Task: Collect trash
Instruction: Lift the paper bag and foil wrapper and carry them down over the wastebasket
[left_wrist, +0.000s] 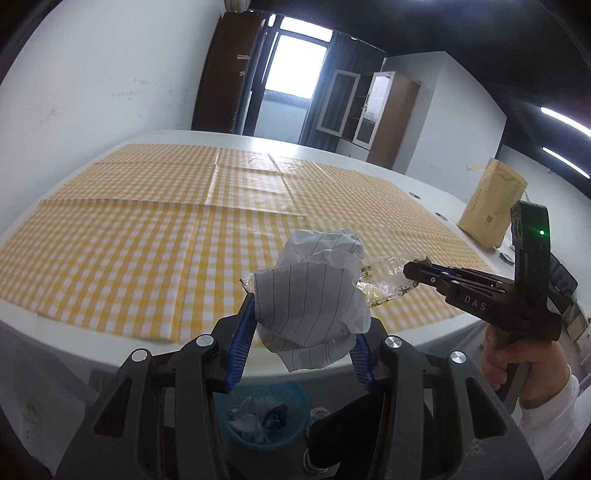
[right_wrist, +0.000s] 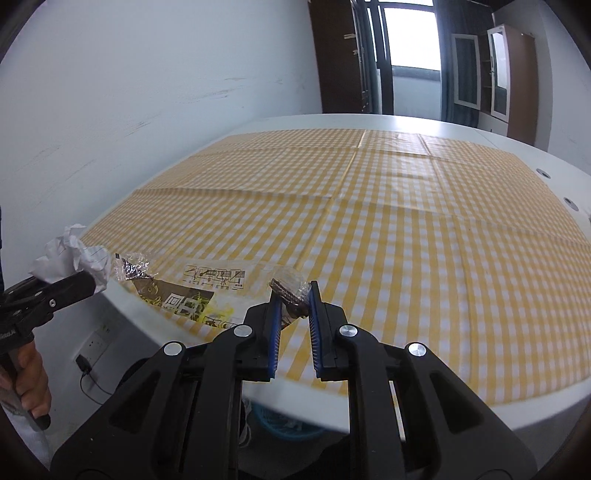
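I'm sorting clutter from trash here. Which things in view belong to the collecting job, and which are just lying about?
Part of the job:
crumpled lined paper, in the left gripper
clear printed wrapper, in the right gripper
blue basket under the table edge

Just lying about:
brown paper bag
checked tablecloth

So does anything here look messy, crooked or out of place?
Mostly tidy. The checked tablecloth lies flat with only fold creases. The odd bits are trash: the left claw grips a crumpled lined paper, and the right claw pinches a clear printed wrapper that trails over the table edge.
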